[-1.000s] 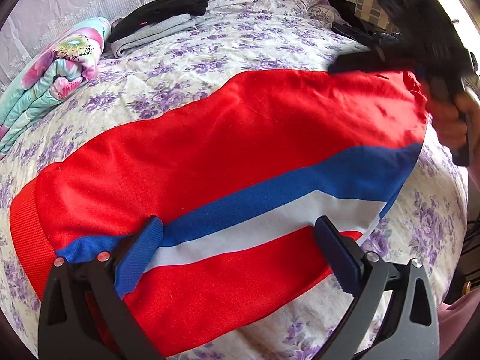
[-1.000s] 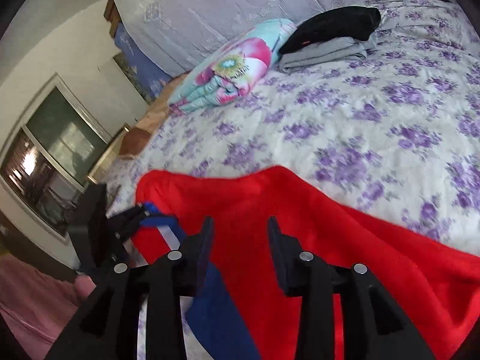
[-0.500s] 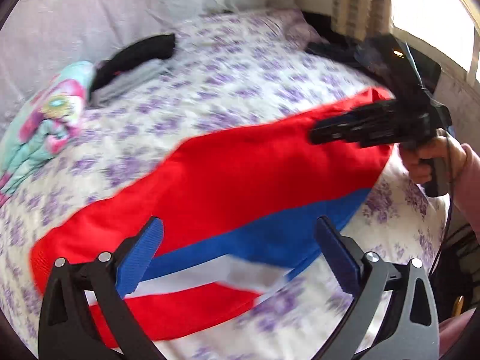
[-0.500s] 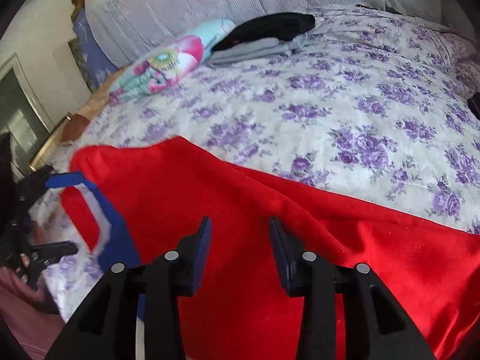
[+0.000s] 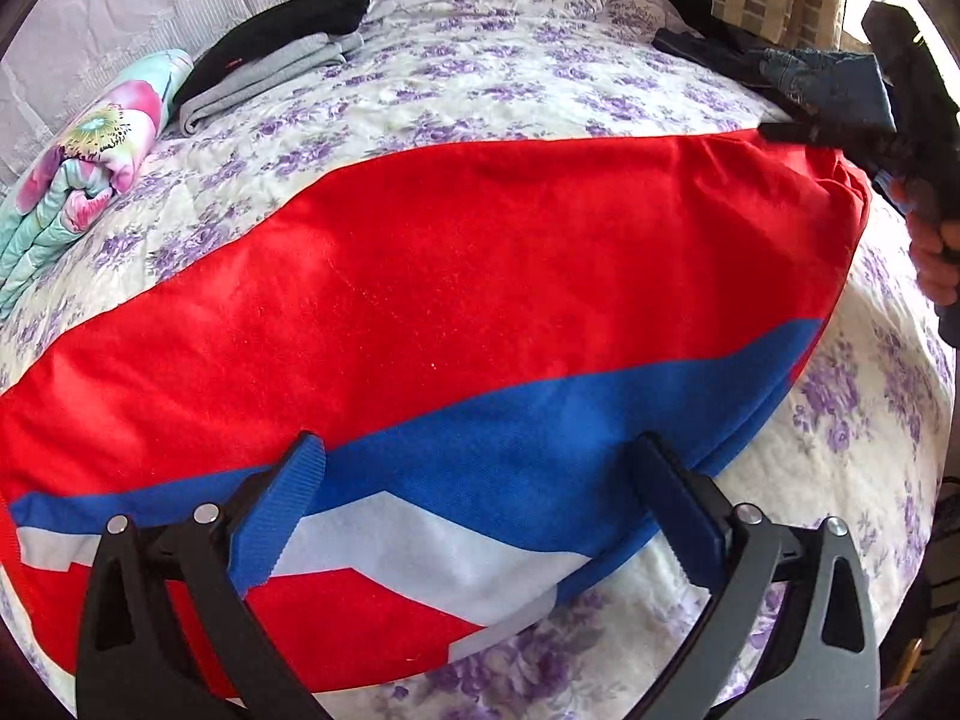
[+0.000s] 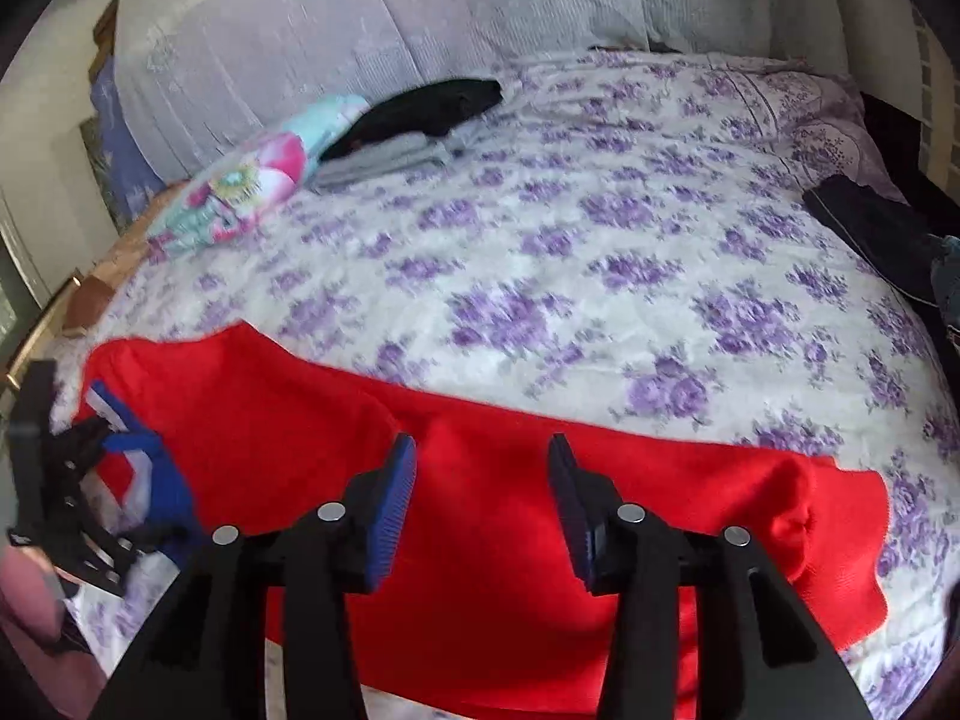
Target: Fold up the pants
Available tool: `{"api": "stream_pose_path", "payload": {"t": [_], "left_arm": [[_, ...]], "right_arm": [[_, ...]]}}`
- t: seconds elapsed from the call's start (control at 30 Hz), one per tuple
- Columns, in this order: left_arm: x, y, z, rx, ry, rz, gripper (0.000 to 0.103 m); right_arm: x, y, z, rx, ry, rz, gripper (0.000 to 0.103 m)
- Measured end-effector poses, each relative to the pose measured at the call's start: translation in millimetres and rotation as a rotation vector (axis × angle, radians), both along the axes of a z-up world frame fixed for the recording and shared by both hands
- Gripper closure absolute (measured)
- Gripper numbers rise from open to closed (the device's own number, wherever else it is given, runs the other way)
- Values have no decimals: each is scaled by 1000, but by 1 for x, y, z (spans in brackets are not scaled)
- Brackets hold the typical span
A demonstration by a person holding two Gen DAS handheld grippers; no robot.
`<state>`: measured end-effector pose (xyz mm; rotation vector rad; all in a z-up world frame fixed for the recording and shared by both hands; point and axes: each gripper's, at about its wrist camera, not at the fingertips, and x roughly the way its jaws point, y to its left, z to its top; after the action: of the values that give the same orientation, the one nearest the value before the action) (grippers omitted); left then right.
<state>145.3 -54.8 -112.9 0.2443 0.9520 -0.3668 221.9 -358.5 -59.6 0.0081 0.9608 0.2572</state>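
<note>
**Pants spread flat on the floral bed**

Pants (image 5: 456, 276) of smooth red cloth, banded blue and white, lie flat across your quilted, purple-flowered bedspread (image 6: 600, 252). No label or writing shows on them. Your left gripper (image 5: 480, 510) hovers over the stripes with its ribbed blue pads spread wide, holding nothing. Your right gripper (image 6: 480, 504) is also parted above the red cloth, probably not touching it. Folded black and grey clothes (image 5: 270, 60) lie beside a flowery rolled blanket (image 5: 78, 168).

left gripper (image 5: 474, 498): black arms | blue ribbed pads | silver screws | pink sleeve (image 6: 24, 594)
</note>
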Motion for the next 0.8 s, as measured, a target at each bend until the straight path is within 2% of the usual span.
{"api": "stream_pose_path", "payload": {"t": [0.07, 0.1, 0.13, 0.2, 0.23, 0.3, 0.4, 0.47, 0.5, 0.53, 0.57, 0.6, 0.7, 0.8], "left_arm": [[-2, 0, -1, -7, -15, -1, 4], [-3, 0, -1, -9, -23, -2, 4], [-2, 0, -1, -11, -27, -3, 4], [-7, -1, 0, -15, -38, -2, 4], [-7, -1, 0, -16, -43, -2, 4], [-8, -1, 0, -20, -49, -1, 4], [-10, 0, 0, -21, -58, -1, 4], [-10, 1, 0, -23, -58, -2, 4], [-9, 1, 0, -25, -58, -2, 4], [-9, 1, 0, -26, -58, -2, 4], [-9, 1, 0, -26, -59, -3, 4], [-9, 1, 0, -25, -59, -3, 4], [-9, 0, 0, -26, -59, -3, 4], [-9, 0, 0, -26, -59, -3, 4]], "right_arm": [[15, -8, -18, -87, -22, -60, 61], [22, -12, -22, -84, -33, -78, 67], [28, -17, -20, -56, -45, -109, 68], [31, -21, -12, -26, -68, -153, 68], [28, -19, -5, 3, -81, -150, 64], [18, -7, 8, 78, -84, -75, 64], [3, 29, 11, 90, -38, 92, 64], [1, 48, -1, -9, -4, 157, 67], [4, 52, -11, -121, 0, 142, 65], [7, 47, -19, -162, 0, 116, 55], [9, 37, -16, -106, 2, 79, 50], [8, 28, -8, -69, 0, 29, 52], [-16, 1, 26, 66, -103, -31, 52], [-38, -23, 38, 95, -136, -75, 52]]}}
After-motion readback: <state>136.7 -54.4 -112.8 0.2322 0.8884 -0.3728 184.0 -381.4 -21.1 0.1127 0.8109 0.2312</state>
